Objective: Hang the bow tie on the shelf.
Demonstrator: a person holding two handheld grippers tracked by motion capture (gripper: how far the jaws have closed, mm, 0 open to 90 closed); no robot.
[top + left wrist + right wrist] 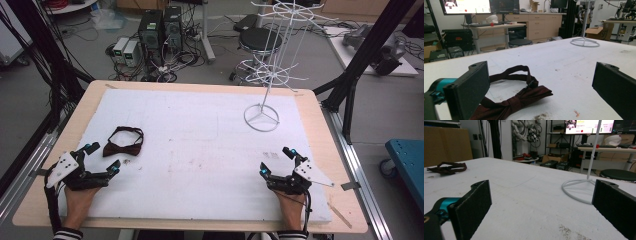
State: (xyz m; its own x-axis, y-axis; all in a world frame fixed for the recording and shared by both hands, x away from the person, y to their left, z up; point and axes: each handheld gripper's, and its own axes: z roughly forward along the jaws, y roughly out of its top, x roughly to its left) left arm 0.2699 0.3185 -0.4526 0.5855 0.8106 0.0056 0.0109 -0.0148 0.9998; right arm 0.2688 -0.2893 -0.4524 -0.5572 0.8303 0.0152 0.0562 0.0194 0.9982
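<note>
A dark maroon bow tie (123, 141) with its strap looped behind lies on the white foam board (200, 145) at the left. My left gripper (104, 159) rests open just in front of it; in the left gripper view the bow tie (516, 97) lies close ahead, nearer the left jaw, with no pad touching it. My right gripper (276, 161) stands open near the board's front right, nothing between its jaws. A white wire display stand (272, 55) rises from its ring base (261, 118) at the far right; that ring base (580, 188) lies ahead in the right gripper view.
The foam board covers a wooden table (45, 185). Black frame posts (360, 60) flank the table. Beyond the far edge stand a black stool (259, 40) and computer boxes (160, 27) on the floor. A blue cart (407, 160) is at the right.
</note>
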